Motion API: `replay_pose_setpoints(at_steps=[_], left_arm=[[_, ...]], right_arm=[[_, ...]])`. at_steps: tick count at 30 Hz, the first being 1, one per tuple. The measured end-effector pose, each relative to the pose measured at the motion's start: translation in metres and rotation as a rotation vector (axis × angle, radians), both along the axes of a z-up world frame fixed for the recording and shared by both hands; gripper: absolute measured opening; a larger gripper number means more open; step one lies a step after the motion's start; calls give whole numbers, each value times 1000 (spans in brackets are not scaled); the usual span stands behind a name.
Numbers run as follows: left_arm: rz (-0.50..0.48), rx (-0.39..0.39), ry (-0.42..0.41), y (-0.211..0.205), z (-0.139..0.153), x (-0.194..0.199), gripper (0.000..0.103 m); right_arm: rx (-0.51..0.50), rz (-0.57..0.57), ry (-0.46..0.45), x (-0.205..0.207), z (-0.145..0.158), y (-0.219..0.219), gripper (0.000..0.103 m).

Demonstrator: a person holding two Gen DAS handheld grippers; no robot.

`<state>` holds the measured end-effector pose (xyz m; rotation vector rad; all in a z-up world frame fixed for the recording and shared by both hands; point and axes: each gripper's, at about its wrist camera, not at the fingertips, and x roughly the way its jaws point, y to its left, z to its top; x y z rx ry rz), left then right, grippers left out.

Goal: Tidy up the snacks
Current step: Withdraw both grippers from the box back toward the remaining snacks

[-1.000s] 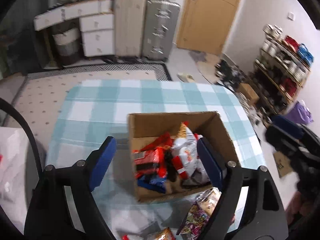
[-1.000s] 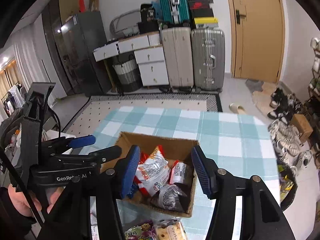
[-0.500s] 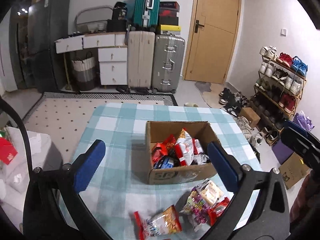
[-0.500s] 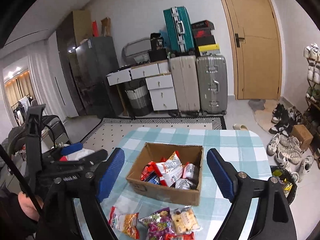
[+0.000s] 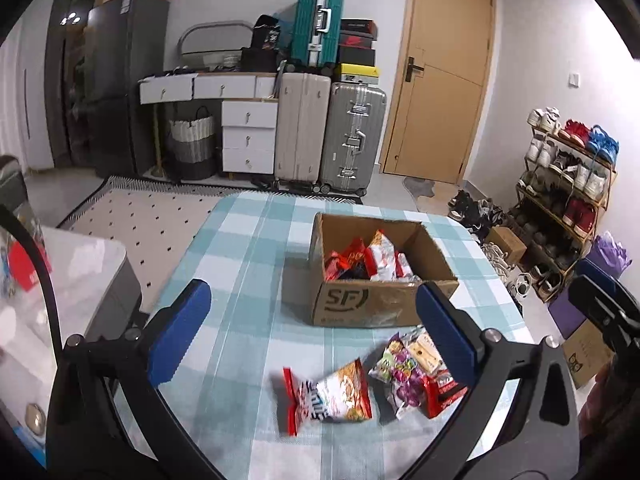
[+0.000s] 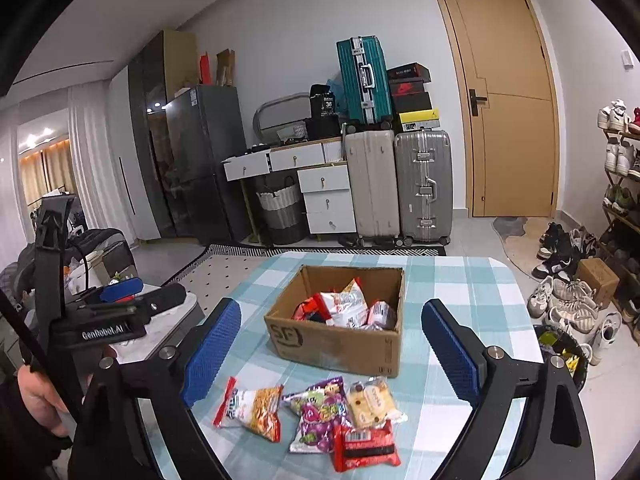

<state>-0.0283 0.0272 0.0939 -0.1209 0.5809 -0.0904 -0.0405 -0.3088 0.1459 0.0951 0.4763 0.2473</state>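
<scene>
Centrally on the teal-and-white checked tabletop (image 6: 472,292) sits an open brown cardboard box (image 6: 340,344) already holding several snack packets. Four loose packets lie near the front edge: an orange crisp bag (image 6: 252,406), a purple sweet bag (image 6: 318,412), a pale biscuit pack (image 6: 372,400) and a red wrapper (image 6: 364,446). The left gripper (image 5: 308,336) is released and empty; the right gripper (image 6: 332,354) is opening, empty. Overlapping packets risk a double grab.
</scene>
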Motion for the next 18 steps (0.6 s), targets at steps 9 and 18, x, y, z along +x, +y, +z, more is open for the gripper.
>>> replay_pose_setpoints(at_steps=[9,18], left_arm=[[-79,114,-114,-9,-30,-39,102],[-137,-3,-37,0,-79,-31,102]], right_arm=[[95,-6,-20,-27,-43,-14,99],[158,-5,163,-10,-107,-28,101]])
